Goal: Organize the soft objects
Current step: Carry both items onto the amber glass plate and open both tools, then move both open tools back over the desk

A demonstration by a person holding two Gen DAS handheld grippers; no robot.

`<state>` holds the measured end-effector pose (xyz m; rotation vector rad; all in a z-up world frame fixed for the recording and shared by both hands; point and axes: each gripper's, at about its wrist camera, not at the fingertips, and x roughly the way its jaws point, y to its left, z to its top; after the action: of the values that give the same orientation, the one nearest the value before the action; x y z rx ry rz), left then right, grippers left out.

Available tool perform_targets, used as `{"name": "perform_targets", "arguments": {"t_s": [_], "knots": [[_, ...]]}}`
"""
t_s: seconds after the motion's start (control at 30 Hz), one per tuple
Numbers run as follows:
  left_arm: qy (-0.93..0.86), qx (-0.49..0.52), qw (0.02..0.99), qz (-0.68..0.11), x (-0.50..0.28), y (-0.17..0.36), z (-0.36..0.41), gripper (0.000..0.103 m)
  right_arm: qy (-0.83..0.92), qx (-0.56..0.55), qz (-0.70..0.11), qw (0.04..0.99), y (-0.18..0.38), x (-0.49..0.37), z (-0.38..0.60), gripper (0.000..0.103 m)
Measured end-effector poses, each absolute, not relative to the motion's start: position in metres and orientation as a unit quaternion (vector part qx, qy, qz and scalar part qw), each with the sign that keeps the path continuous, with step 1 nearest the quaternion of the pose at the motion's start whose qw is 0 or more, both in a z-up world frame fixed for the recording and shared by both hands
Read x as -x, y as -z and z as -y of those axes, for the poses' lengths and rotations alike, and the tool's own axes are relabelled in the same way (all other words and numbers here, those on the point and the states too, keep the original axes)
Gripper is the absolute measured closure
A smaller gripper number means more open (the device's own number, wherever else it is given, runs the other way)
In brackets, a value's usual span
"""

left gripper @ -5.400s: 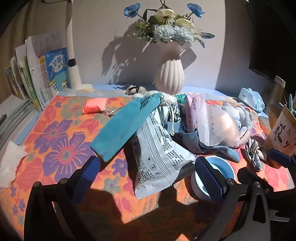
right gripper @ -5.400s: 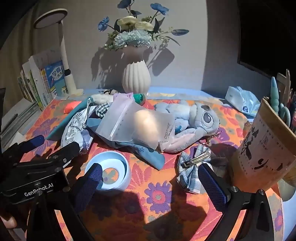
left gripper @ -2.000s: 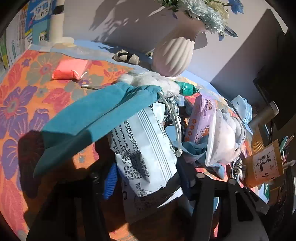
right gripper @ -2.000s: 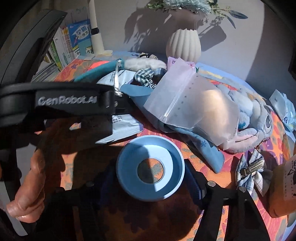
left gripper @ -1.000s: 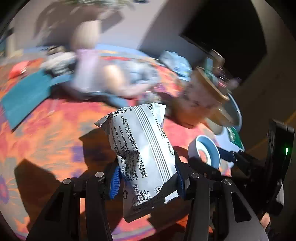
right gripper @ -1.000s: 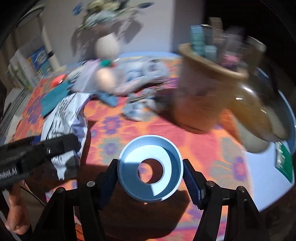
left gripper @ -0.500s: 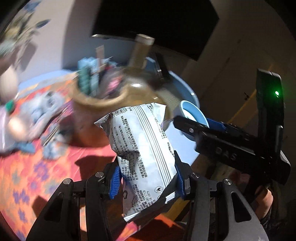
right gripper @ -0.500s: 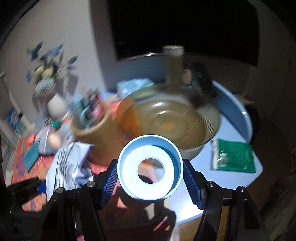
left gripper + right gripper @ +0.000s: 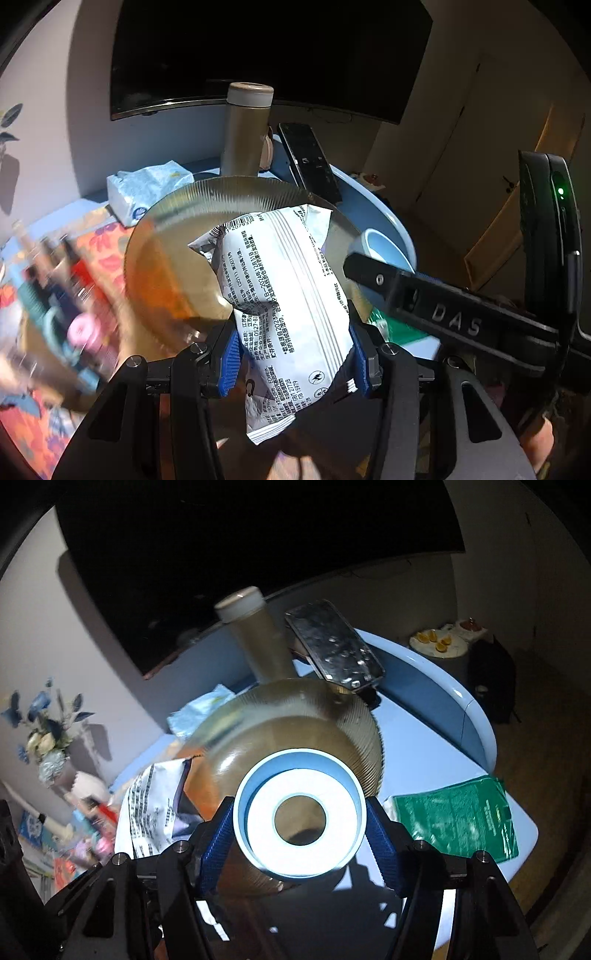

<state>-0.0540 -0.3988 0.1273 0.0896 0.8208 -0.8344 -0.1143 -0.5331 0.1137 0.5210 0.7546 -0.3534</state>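
The left gripper is squeezing a white crinkly plastic packet with black printing between its blue pads. The packet sticks up in the air, right in front of a big see-through amber glass bowl with a ribbed rim.

The right gripper is pinching a round light blue tape roll with a white face and a hole in the middle. The roll hangs over the same bowl.

Behind the bowl stands a tall tan bottle with a pale cap. Beside it leans a black flat phone. A white and blue tissue pack lies near the bowl. A flat green packet rests on the pale blue table. The blurry things on the left may be pens in a cup.
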Motion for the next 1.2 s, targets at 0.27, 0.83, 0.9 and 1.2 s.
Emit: {"name": "perform_targets", "arguments": {"t_s": [0.27, 0.83, 0.9, 1.2], "knots": [[0.381, -0.05, 0.851, -0.358, 0.031, -0.122, 0.411, 0.035, 0.165, -0.274, -0.367, 0.874, -0.103, 0.102, 0.553, 0.035], [0.38, -0.032, 0.872, -0.307, 0.086, -0.166, 0.335, 0.034, 0.131, -0.234, -0.331, 0.905, -0.144, 0.139, 0.498, 0.034], [0.366, -0.029, 0.88, -0.3, 0.094, -0.173, 0.314, 0.034, 0.118, -0.219, -0.323, 0.913, -0.154, 0.143, 0.479, 0.034], [0.272, -0.016, 0.91, -0.312, 0.096, -0.168, 0.203, 0.034, 0.027, -0.158, -0.328, 0.931, -0.174, 0.14, 0.381, 0.034]]}}
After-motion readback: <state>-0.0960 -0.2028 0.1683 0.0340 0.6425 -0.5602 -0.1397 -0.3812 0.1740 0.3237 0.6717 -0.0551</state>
